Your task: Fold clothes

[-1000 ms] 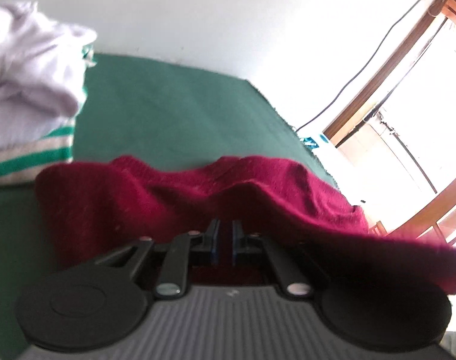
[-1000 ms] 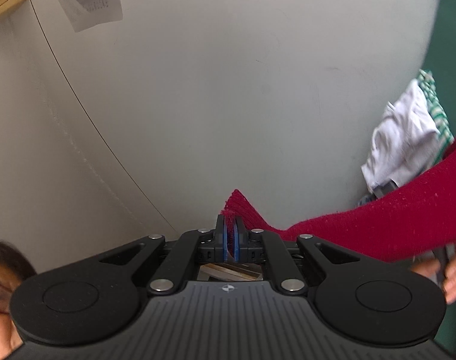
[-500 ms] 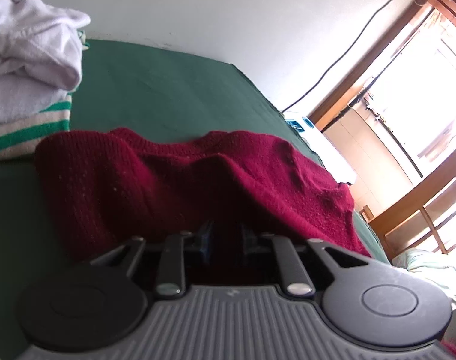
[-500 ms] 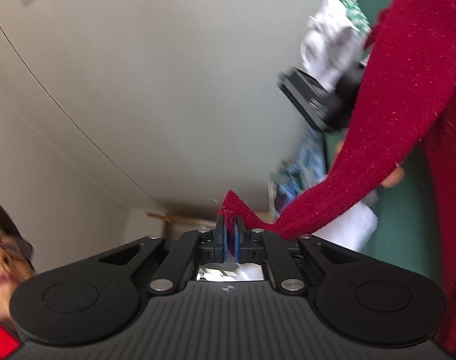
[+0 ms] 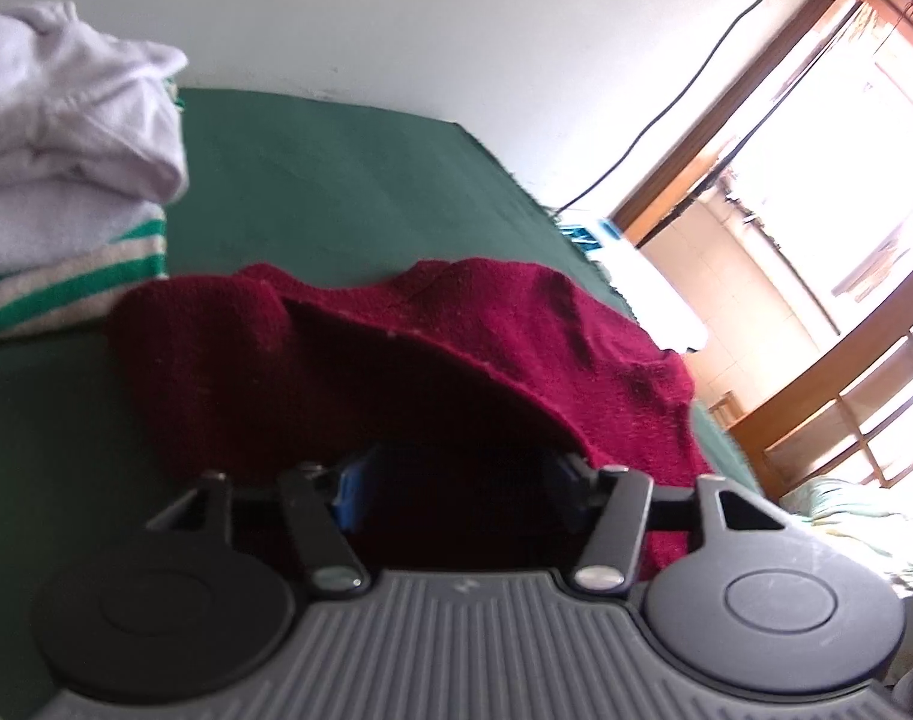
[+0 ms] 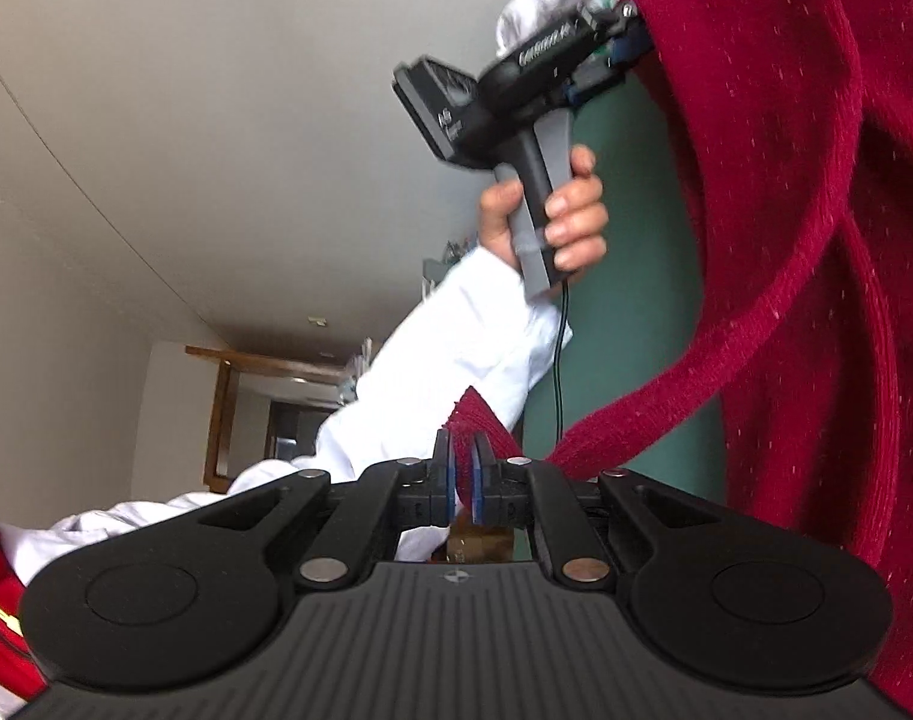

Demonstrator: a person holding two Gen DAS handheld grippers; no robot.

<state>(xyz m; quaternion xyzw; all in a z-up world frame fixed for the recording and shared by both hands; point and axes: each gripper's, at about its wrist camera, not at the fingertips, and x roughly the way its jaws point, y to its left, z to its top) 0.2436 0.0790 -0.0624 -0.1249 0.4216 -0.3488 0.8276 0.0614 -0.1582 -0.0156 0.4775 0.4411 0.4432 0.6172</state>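
red sweater [image 5: 516, 348] is draped on the green table [image 5: 336, 192], one end pinched in the clamped right gripper [image 6: 463, 471]; left gripper [image 5: 462, 480] is spread wide under a fold, nothing held; risk judged: the pinched edge could slip out, or the lifted fold could be dragged askew.

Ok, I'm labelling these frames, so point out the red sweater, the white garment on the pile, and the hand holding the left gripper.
red sweater [image 5: 516, 324], left wrist view, upper fold
white garment [image 5: 78, 114], left wrist view, its middle
hand [image 6: 552, 210], right wrist view, knuckles on the handle
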